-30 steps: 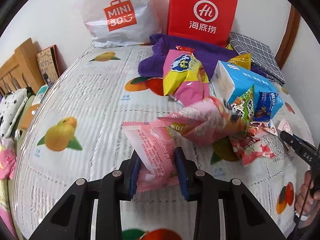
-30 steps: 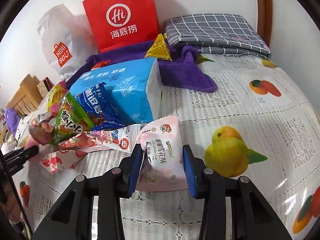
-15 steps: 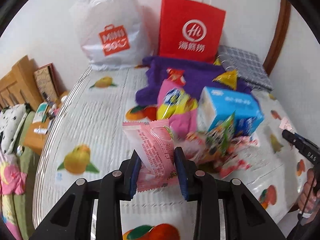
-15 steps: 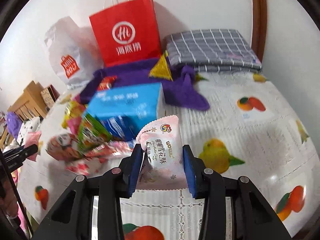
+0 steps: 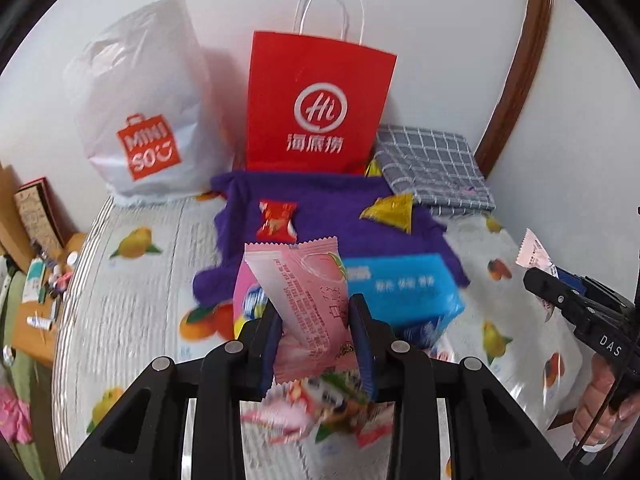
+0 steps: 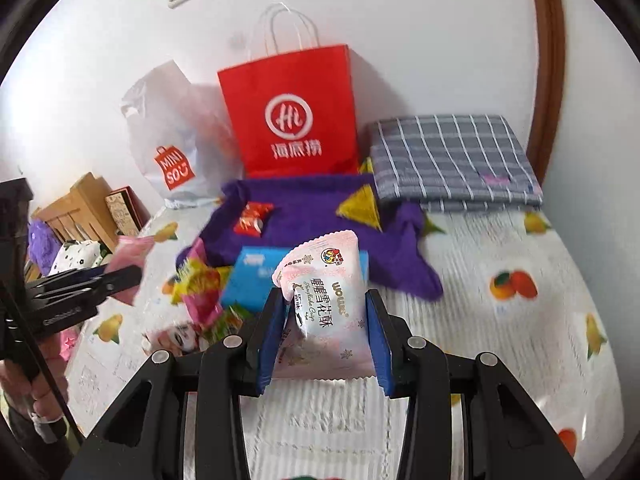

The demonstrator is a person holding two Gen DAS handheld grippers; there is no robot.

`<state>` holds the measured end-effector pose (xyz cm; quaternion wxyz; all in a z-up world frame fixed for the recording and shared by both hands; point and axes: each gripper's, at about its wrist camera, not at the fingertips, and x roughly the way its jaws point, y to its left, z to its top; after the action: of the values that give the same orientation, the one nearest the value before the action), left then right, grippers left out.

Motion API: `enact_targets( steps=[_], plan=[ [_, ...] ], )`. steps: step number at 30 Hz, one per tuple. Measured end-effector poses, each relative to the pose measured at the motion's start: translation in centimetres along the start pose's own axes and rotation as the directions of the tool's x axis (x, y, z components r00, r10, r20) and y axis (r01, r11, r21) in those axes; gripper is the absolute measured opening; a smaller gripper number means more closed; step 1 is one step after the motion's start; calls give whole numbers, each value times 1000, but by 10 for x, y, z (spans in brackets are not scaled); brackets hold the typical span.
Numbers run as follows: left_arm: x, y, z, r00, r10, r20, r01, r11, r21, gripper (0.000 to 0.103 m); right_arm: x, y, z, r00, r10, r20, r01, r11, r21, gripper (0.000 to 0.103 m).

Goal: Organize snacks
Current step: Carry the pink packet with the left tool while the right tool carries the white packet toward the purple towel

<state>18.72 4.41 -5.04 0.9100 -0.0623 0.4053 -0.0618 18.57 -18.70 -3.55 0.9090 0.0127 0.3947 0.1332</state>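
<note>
1. A pink plastic snack packet (image 5: 310, 296) is clamped between the closed jaws of the left gripper (image 5: 316, 336), above the fruit-printed bedspread (image 5: 132, 304).
2. A pale pink-and-white snack pouch (image 6: 324, 312) is gripped by the right gripper (image 6: 324, 336).
3. A red paper bag (image 6: 292, 116) is seen upright against the wall.

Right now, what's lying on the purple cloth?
On the purple cloth: a red candy packet and a yellow triangular packet. The blue box covers its near edge, so anything beneath there is hidden.
</note>
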Motion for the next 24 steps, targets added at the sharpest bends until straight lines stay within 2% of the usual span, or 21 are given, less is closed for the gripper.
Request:
enact_targets(
  steps=[9, 17, 24],
  plan=[
    [13, -1, 53, 999, 7, 34, -7, 1000, 8, 31, 18, 8, 57, 999, 18, 42, -16, 999, -33, 40],
    [34, 6, 96, 999, -4, 36, 5, 1000, -22, 31, 46, 5, 96, 999, 37, 35, -35, 998, -57, 40],
    [65, 19, 117, 1000, 1, 18, 0, 998, -61, 31, 80, -3, 120, 997, 78, -1, -78, 996, -46, 40]
  ],
)
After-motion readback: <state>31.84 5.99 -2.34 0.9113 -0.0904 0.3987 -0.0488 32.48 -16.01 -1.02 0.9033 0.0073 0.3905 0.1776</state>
